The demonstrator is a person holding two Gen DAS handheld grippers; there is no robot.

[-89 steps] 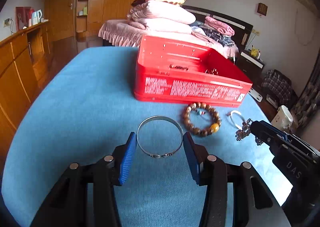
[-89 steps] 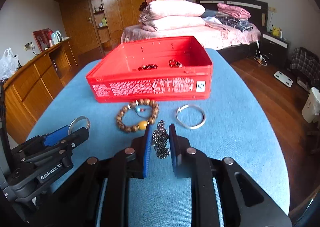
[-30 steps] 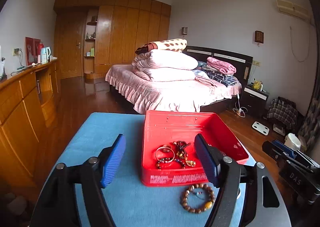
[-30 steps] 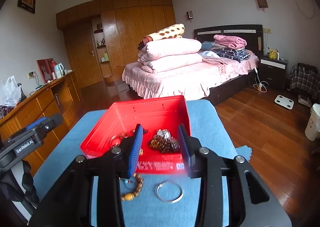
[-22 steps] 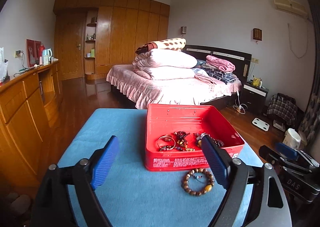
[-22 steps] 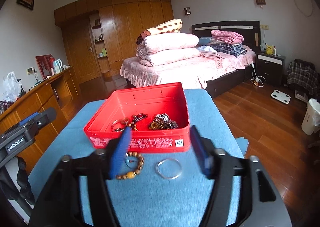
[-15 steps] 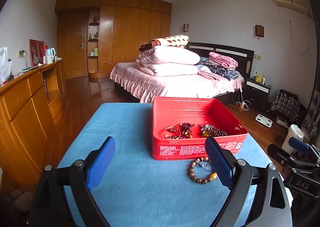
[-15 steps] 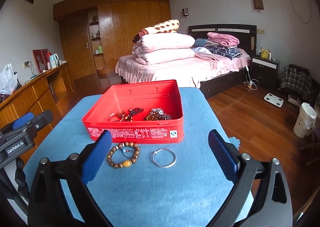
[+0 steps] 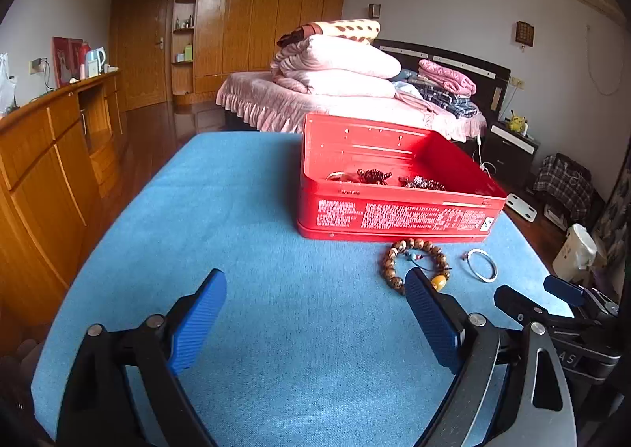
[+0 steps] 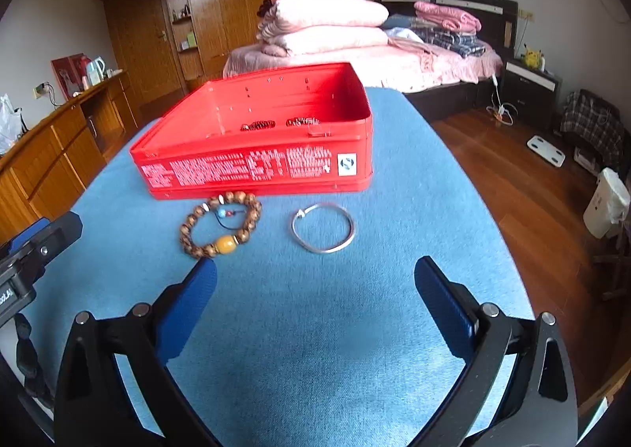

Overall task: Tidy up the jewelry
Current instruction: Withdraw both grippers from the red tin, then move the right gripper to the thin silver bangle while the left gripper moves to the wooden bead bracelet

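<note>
A red tin box [image 9: 394,210] [image 10: 256,167] stands on the blue cloth and holds several pieces of jewelry [image 9: 422,182]. In front of it lie a wooden bead bracelet [image 10: 221,224] [image 9: 414,265] and a silver bangle [image 10: 323,226] [image 9: 480,265]. My left gripper [image 9: 315,313] is open and empty, low over the cloth to the left of the bracelet. My right gripper [image 10: 315,297] is open and empty, just in front of the bracelet and bangle. Each gripper also shows at the edge of the other's view.
The blue table [image 9: 236,230] drops off at its left and right edges. A wooden cabinet [image 9: 47,155] stands on the left, a bed with stacked quilts [image 9: 335,68] lies behind the table, and a white bin [image 10: 607,202] stands on the floor at the right.
Both grippers let go of their jewelry over the red box, opened wide and came back down toward the cloth. The bangle and chain from before now lie in the box.
</note>
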